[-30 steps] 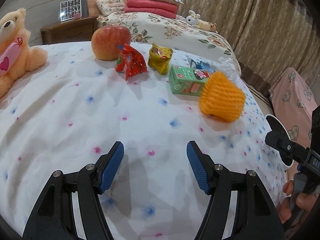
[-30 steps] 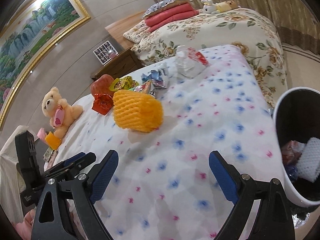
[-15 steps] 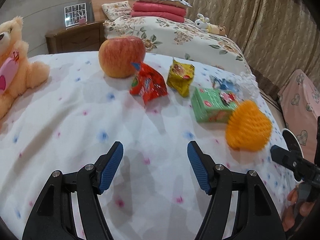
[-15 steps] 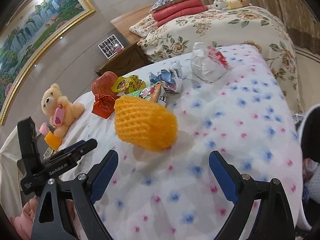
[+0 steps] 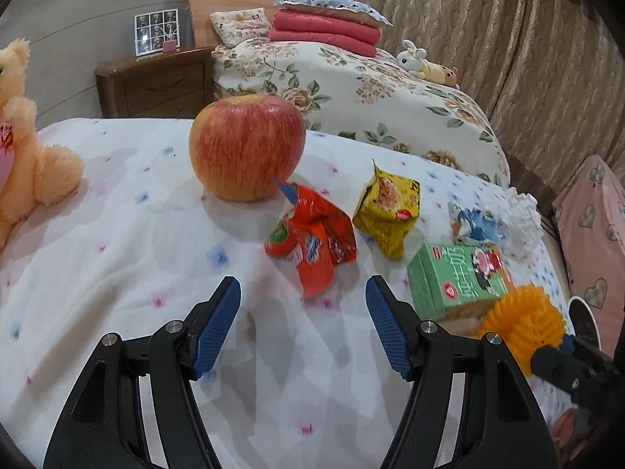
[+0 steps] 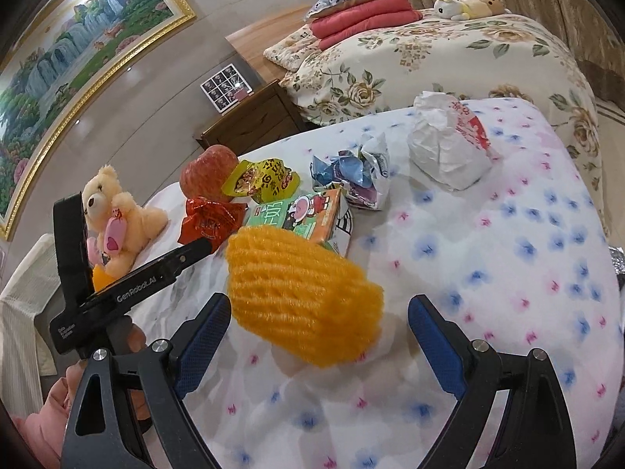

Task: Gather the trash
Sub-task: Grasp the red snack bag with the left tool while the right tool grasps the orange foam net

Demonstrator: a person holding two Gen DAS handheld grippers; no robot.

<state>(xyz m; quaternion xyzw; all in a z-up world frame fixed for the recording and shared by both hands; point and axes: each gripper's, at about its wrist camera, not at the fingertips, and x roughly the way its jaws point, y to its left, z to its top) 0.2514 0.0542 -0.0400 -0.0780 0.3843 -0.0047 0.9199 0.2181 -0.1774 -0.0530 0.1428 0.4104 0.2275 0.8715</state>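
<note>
Both wide apart and empty, left gripper (image 5: pixel 302 326) faces a crumpled red snack wrapper (image 5: pixel 312 236); right gripper (image 6: pixel 318 346) nears an orange foam fruit net (image 6: pixel 300 299)

On the bedspread (image 5: pixel 117 258) in the left wrist view, the apple (image 5: pixel 247 147) lies farthest back, two snack wrappers (image 5: pixel 312 234) before it, the carton (image 5: pixel 457 277) to their right, the foam net (image 6: pixel 300 297) nearest.
</note>
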